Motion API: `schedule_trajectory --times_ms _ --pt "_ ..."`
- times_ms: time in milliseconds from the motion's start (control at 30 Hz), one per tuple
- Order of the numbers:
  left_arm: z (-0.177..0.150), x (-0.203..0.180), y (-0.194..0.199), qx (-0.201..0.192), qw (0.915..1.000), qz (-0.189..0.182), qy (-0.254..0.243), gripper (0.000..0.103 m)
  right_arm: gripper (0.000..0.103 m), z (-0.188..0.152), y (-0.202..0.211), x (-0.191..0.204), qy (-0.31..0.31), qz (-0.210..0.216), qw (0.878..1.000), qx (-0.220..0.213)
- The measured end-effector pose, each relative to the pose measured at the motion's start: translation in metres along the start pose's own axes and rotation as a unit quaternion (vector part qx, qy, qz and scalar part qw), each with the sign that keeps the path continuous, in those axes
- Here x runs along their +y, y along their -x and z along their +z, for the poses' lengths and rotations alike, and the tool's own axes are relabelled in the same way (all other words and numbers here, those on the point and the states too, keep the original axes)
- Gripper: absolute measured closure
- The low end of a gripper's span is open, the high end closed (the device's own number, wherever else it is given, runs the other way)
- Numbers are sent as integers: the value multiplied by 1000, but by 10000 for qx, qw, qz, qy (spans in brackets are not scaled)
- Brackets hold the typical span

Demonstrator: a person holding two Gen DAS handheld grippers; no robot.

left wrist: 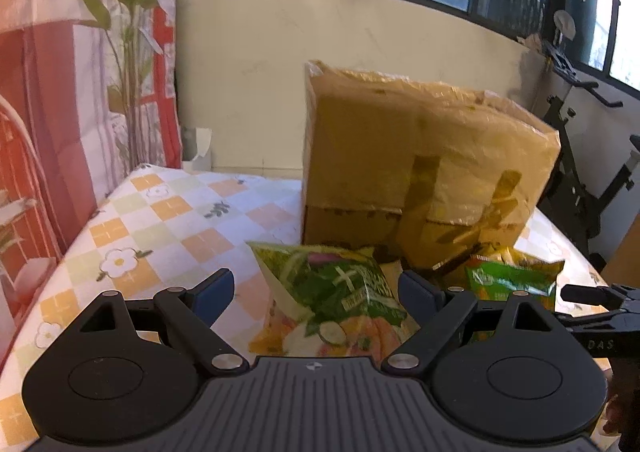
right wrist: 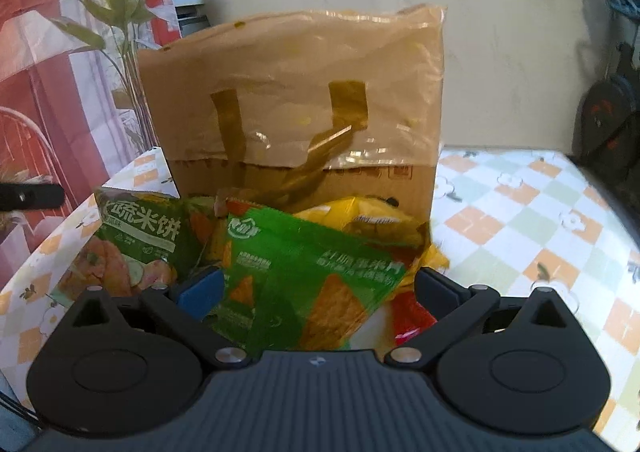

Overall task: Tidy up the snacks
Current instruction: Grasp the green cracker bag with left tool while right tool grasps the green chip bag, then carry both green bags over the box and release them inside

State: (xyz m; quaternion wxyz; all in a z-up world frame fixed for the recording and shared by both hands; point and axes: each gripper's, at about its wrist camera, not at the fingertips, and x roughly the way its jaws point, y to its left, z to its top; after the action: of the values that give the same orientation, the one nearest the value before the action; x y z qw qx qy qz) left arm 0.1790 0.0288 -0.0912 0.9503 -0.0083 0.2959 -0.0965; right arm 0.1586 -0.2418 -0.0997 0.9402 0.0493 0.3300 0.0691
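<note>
A pile of snack bags lies on the checkered tablecloth in front of a tall cardboard box lined with a yellowish plastic bag; the box also shows in the right wrist view. My left gripper is open, its blue pads either side of a green vegetable rice-cracker bag, which also shows at the left of the right wrist view. My right gripper is open around a bright green chip bag, also seen in the left wrist view. Yellow bags and a red one lie beside it.
The table has a flowered checkered cloth. A red and white curtain and a plant stand at the left. An exercise bike stands right of the table. The right gripper's arm enters the left view's right edge.
</note>
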Motion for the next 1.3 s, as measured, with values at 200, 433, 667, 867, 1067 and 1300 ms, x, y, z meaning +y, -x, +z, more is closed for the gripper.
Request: schedule_trajectory --times_ms 200,433,667,867,1067,1300 --pt "-9 -5 -15 180 9997 -97 -129 13 0 -10 -1 5 -249 -251 9993 75" --pt "-13 -2 -36 334 9992 -226 -14 13 0 -11 -17 9 -266 -62 9993 236" --pt "-22 2 -58 627 9975 -289 130 13 0 -14 -34 15 -323 94 9988 347" --pt "-31 12 -67 757 9948 -445 511 16 14 -13 -34 9 -418 16 9983 397" --pt "-30 8 -57 737 9953 -543 319 44 22 -12 -23 6 -394 88 9987 313" --pt "-34 10 -27 527 9966 -602 184 50 29 -8 1 1 -364 281 9989 58"
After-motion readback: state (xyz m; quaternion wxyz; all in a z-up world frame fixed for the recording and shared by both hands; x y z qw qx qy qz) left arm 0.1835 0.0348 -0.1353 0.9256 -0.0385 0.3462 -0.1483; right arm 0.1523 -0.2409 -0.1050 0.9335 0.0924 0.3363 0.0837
